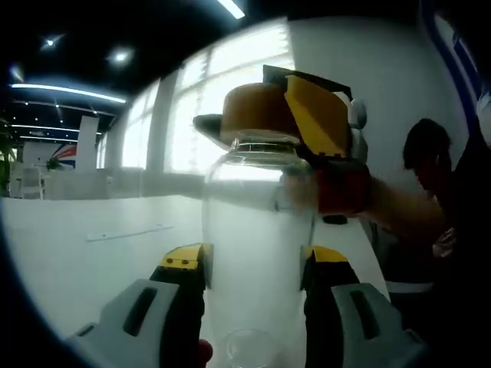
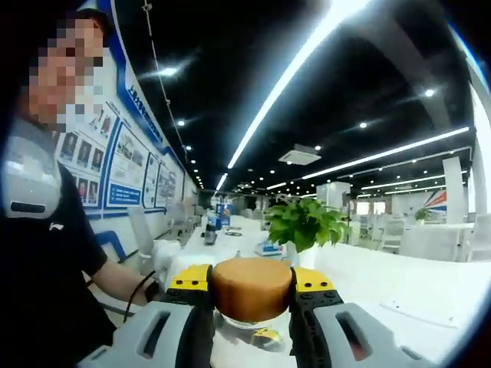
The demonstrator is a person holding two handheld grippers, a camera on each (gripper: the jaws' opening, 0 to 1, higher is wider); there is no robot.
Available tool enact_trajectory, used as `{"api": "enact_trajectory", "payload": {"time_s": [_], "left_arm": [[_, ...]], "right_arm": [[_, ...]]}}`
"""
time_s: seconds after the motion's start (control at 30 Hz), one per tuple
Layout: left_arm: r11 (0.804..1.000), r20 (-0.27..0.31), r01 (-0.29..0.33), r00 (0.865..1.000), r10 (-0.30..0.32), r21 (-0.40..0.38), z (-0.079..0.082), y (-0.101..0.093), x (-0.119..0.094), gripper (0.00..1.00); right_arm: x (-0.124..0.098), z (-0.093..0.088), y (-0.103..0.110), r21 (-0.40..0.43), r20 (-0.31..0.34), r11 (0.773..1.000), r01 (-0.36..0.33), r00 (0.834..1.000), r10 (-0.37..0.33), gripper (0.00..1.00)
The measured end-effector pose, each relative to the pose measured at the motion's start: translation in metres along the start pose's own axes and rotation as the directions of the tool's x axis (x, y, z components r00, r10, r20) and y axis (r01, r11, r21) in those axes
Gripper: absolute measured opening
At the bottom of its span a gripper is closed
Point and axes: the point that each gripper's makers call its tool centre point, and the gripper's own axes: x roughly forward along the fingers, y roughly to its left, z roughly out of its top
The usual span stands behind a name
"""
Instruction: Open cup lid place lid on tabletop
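I am looking across a wide white desk [image 1: 92, 253] that is stretching away toward a row of bright windows. Standing on it near its right edge is the tall clear glass jar [image 1: 257, 253], upright, and my left gripper [image 1: 257, 268] is holding it: the yellow-tipped jaws are pressing against the glass on either side of the jar's lower body, closed onto it.

In the left gripper view I am seeing my right gripper [image 1: 307, 115] coming in from the right at the top of the jar, with a person's hand and forearm behind it. Its jaws are clamping the round tan-orange lid [image 1: 253, 111], which is sitting at the jar's mouth; I cannot tell whether it is resting on the rim or just clear of it.

In the right gripper view the same lid [image 2: 252, 287] is filling the gap between the two jaws of the right gripper [image 2: 252, 295], gripped on both flanks, with the clear rim of the jar [image 2: 245, 326] just beneath it. Beyond it, a leafy green potted plant [image 2: 305, 224] is standing further along the desk [image 2: 399, 284], and a person in a dark shirt is at the left.
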Motion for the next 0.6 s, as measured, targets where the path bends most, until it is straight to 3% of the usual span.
{"api": "enact_trajectory", "payload": {"time_s": [0.2,0.6], "left_arm": [[1.000,0.001,0.001,1.000,-0.001,-0.002,0.000,0.000,0.001,0.40],[1.000,0.008,-0.001,1.000,0.001,-0.006,0.000,0.002,0.002,0.40]], "right_arm": [[-0.001,0.006,0.000,0.012,0.010,1.000,-0.023,1.000,0.023,0.32],[-0.001,0.013,-0.004,0.033,0.030,0.999,-0.002,1.000,0.001,0.32]]}}
